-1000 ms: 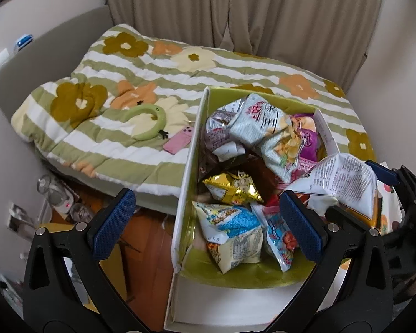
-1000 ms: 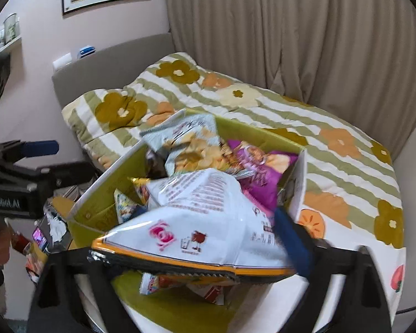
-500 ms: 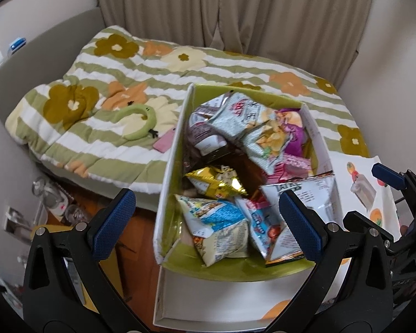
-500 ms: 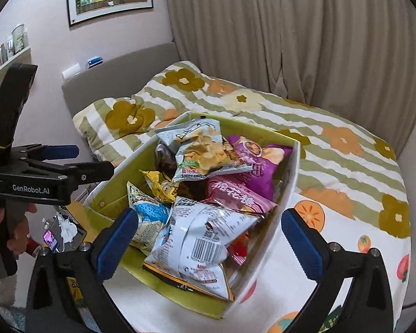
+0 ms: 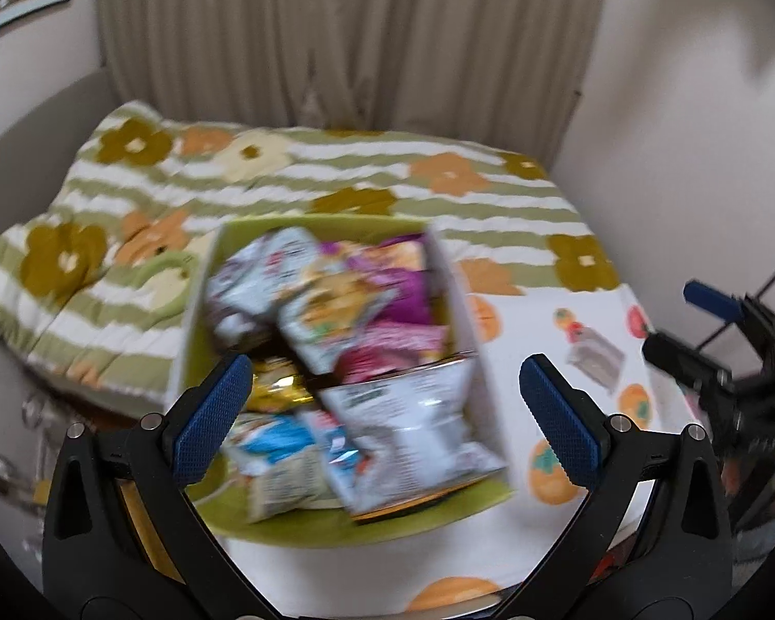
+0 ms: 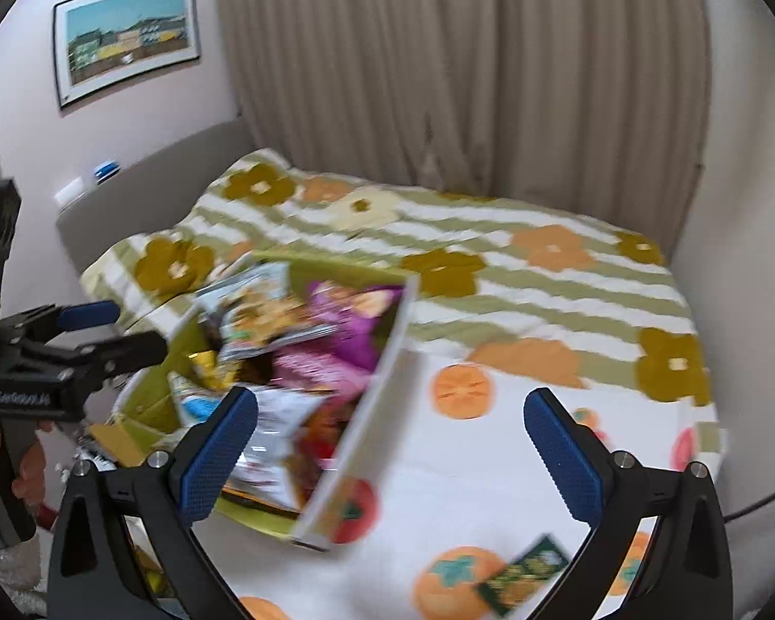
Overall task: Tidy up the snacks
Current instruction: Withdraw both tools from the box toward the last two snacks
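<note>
A green-lined white box (image 5: pixel 201 305) (image 6: pixel 382 377) stands on the near end of the bed, packed with several snack bags. On top near the front lies a white and silver bag (image 5: pixel 413 413) (image 6: pixel 279 434); a purple bag (image 5: pixel 398 284) (image 6: pixel 356 320) rests at the back. Both views are motion-blurred. My left gripper (image 5: pixel 382 403) hangs open above the box's front half with nothing between its fingers. The right gripper (image 6: pixel 390 439) is open and empty, over the box's right wall and the white cloth. A dark green packet (image 6: pixel 524 571) lies loose on the cloth, near right.
The white fruit-print cloth (image 6: pixel 491 444) covers the bed's near end, beyond it a green striped floral quilt (image 5: pixel 284 175). Beige curtains (image 6: pixel 465 77) and walls close the far side. The right gripper (image 5: pixel 718 341) shows at the left view's right edge, the hand-held left gripper (image 6: pixel 77 356) opposite.
The right gripper opened and dropped the white bag into the box about a second ago. Since then both grippers have pulled back and swung right, blurring the views.
</note>
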A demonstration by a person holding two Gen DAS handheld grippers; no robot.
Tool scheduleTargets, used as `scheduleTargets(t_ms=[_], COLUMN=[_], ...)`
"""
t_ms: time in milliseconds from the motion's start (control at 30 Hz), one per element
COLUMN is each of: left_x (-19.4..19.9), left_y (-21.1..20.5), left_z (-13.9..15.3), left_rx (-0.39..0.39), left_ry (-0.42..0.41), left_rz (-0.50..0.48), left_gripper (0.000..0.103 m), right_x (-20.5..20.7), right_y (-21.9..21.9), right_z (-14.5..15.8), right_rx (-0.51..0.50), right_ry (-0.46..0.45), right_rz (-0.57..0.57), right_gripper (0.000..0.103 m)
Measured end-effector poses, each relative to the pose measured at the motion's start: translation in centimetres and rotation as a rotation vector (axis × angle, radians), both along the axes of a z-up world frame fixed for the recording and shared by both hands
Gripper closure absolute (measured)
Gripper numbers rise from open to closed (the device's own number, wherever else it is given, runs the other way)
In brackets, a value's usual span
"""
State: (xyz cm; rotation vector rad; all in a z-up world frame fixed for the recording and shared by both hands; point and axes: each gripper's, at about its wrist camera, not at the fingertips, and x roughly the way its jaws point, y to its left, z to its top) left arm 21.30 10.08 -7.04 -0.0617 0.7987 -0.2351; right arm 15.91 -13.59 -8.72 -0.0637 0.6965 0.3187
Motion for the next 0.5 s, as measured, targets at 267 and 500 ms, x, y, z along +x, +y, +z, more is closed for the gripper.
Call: scheduleTargets(t_ms=[267, 500], left_x=[-0.2, 0.6], left_y=[-10.7, -20.3], left_z=[-0.7, -7.7], left_rx=[0.02, 0.092], left_ry=[0.024, 0.198], left_rz=[-0.122, -0.217], left_gripper=[0.0, 0.001], right_x=[-0.6, 1.7], right_y=[-9.5, -16.1], right_z=[1.0, -3.1], right_rx=[-0.094, -0.18], right_ry=[-0.029, 0.11], right_rz=[-0.06, -0.028], right_gripper=[0.0, 0.0])
